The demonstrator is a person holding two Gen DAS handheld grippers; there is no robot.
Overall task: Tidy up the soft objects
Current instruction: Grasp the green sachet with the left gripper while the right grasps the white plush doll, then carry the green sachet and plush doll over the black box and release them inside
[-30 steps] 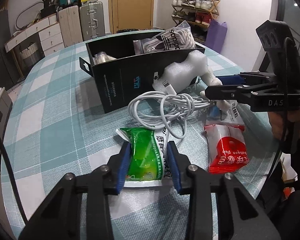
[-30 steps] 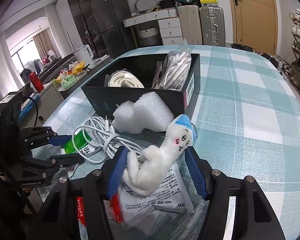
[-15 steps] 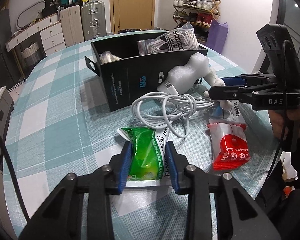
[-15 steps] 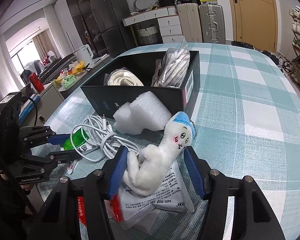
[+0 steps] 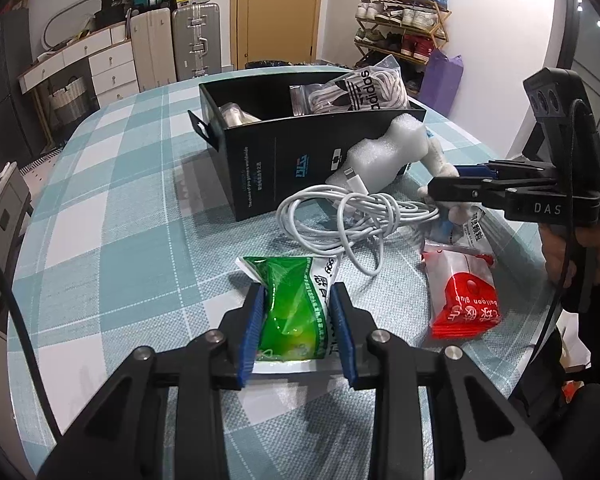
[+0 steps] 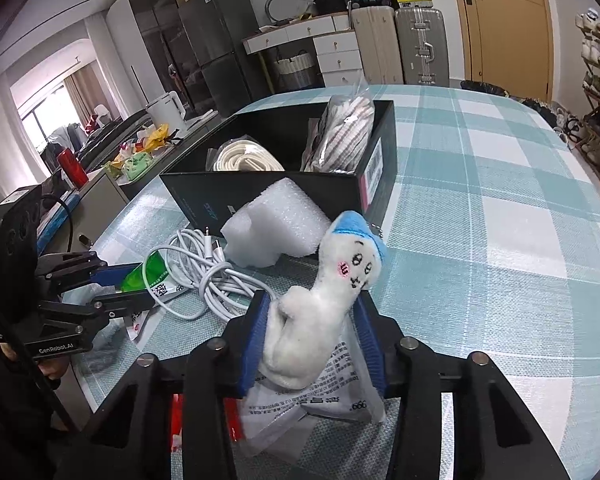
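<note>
Left claw: blue pads pressed on both sides of a glossy green plastic sachet lying on the teal-and-white checked tabletop. Right claw: jaws closing around a small white plush doll with a blue cap, its body between the pads and its head leaning toward the box; whether the pads already pressed it could not be told. Under the doll lay a white printed packet. Beyond, a coiled white cable and a white foam block lay against an open black cardboard box, which held a bagged white rope. A red sachet lay beside the cable.
</note>
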